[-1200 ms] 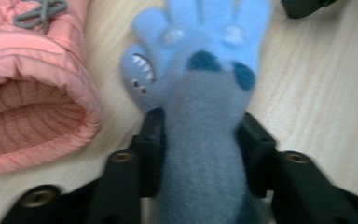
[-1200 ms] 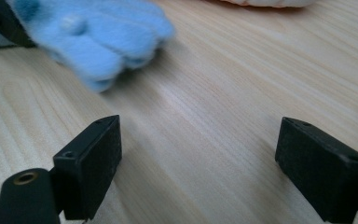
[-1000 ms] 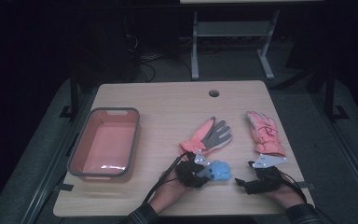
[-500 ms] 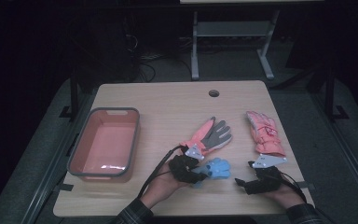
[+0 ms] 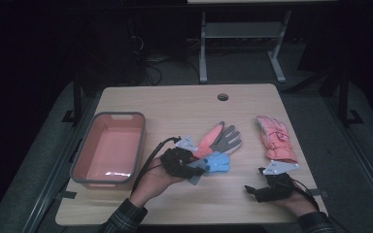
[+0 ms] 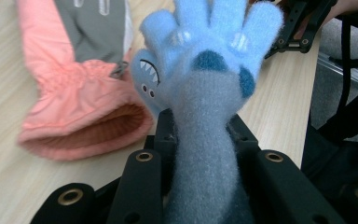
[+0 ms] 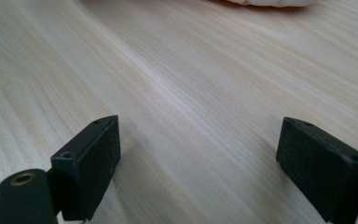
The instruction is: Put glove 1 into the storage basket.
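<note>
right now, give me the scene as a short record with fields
left gripper: shut on the blue fuzzy glove, gripping its cuff
right gripper: open, nothing between the jaws, low over the table
pink and grey glove: flat on the table, beside the blue glove
pink glove: flat on the table, beyond the right gripper
pink bin: at the table's left, nothing in it
</note>
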A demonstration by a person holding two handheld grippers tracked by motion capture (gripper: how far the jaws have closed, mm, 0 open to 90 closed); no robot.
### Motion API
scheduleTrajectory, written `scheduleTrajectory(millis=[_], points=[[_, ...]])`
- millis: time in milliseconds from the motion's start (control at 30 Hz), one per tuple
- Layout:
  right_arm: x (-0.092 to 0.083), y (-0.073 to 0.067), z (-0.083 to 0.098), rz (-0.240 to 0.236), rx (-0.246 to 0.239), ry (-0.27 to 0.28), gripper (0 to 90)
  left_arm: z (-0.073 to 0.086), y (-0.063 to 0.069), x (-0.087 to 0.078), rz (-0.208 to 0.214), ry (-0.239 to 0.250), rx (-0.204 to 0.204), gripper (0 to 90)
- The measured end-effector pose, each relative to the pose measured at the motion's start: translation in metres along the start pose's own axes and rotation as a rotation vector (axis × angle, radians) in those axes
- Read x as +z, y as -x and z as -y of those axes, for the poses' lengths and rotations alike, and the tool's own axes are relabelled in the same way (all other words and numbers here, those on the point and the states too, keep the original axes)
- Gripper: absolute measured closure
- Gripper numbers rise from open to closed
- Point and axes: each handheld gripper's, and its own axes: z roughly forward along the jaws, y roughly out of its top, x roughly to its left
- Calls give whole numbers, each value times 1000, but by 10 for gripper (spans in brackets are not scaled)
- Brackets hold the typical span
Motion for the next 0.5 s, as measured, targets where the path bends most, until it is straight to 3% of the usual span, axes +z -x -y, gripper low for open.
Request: scheduleTrajectory(millis=[333, 500], points=[[0, 0, 0, 0, 0, -1, 129, -1, -20, -32, -36, 29, -37, 707], [0, 0, 0, 1, -1, -1, 129, 3, -35, -50, -80, 49, -68, 708]])
